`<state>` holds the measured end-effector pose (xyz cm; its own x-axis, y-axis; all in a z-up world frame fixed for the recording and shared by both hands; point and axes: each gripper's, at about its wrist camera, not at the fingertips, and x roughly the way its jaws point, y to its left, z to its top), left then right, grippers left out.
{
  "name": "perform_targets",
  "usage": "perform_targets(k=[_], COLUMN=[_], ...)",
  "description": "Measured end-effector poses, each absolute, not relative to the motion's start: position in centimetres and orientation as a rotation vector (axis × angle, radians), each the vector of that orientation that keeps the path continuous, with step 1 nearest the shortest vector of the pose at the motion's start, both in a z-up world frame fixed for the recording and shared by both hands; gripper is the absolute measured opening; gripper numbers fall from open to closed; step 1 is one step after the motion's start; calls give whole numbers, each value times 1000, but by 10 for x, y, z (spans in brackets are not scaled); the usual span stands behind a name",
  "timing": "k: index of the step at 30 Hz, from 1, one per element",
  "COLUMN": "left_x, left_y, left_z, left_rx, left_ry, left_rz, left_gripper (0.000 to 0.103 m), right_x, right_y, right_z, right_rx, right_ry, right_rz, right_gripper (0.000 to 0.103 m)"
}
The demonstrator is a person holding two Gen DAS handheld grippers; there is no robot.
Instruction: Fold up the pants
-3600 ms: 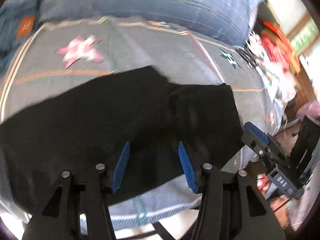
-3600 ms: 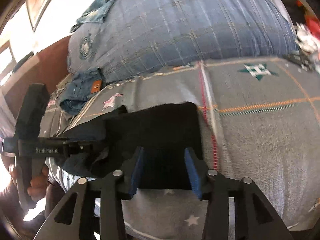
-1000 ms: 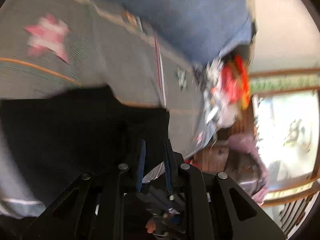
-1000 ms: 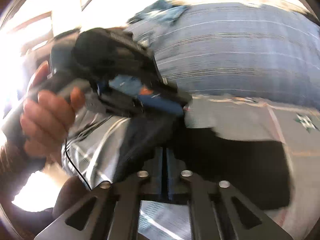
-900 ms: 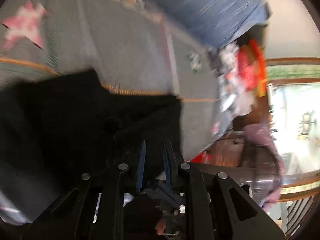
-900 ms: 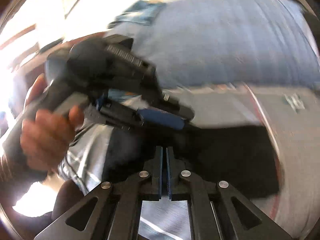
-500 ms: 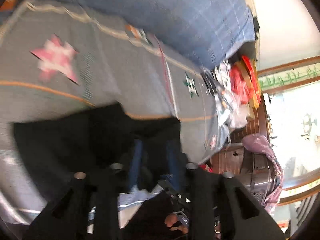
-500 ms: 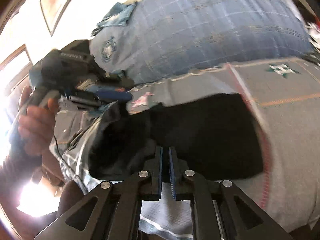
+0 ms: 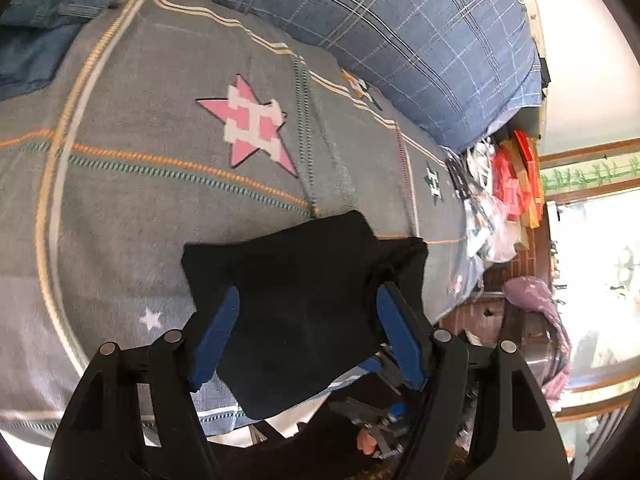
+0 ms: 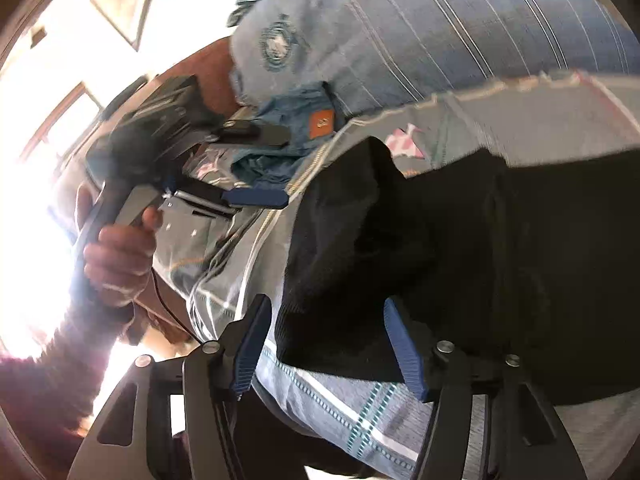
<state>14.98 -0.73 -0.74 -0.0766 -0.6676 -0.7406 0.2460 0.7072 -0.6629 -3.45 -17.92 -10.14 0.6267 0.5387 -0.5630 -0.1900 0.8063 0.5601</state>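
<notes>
The black pants (image 9: 308, 304) lie folded into a compact bundle near the front edge of the grey bed blanket (image 9: 160, 184). They also fill the right wrist view (image 10: 460, 256). My left gripper (image 9: 308, 336) is open and empty, its blue pads either side of the bundle's near part, just above it. My right gripper (image 10: 328, 344) is open and empty over the bundle's left end. The left gripper (image 10: 256, 166) also shows in the right wrist view, held in a hand, open.
A blue plaid pillow (image 9: 400, 28) lies along the back. Folded jeans with an orange patch (image 9: 52, 8) sit at the back left. Clutter of clothes and bags (image 9: 504, 184) stands past the bed's right end. The bed edge runs just under the grippers.
Both grippers were shut on the pants while folding them over; both have now opened and let go. The pants lie smaller, folded once more.
</notes>
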Motion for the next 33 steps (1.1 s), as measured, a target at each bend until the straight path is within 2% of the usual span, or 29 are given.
perform_targets(k=[6, 12, 17, 20, 25, 27, 28, 29, 31, 33], left_x=[169, 157, 138, 136, 140, 137, 137, 140, 140, 133], left_y=[-46, -85, -97, -102, -101, -103, -100, -99, -91, -83], left_z=[5, 7, -6, -13, -23, -27, -29, -30, -26, -15], left_rx=[-118, 303, 526, 569, 489, 476, 461, 440, 365, 314], left_ry=[1498, 1458, 1444, 1434, 1437, 1427, 1420, 1421, 1403, 1360], left_rz=[-876, -1034, -1082, -1086, -1090, -1075, -1059, -1054, -1048, -1052], left_gripper=[71, 71, 71, 71, 69, 53, 48, 44, 35, 31], right_x=[-20, -21, -22, -23, -17, -14, -12, -10, -8, -11], right_y=[-190, -190, -194, -196, -200, -197, -195, -194, -198, -205], right_z=[-115, -117, -120, -121, -124, -124, -125, -126, -128, -125], right_rx=[639, 633, 635, 650, 706, 691, 666, 649, 662, 722], right_ry=[818, 818, 805, 786, 767, 774, 780, 791, 805, 780], right_rz=[409, 420, 444, 468, 511, 514, 497, 479, 454, 479], right_gripper=[61, 61, 61, 61, 60, 56, 48, 33, 19, 14])
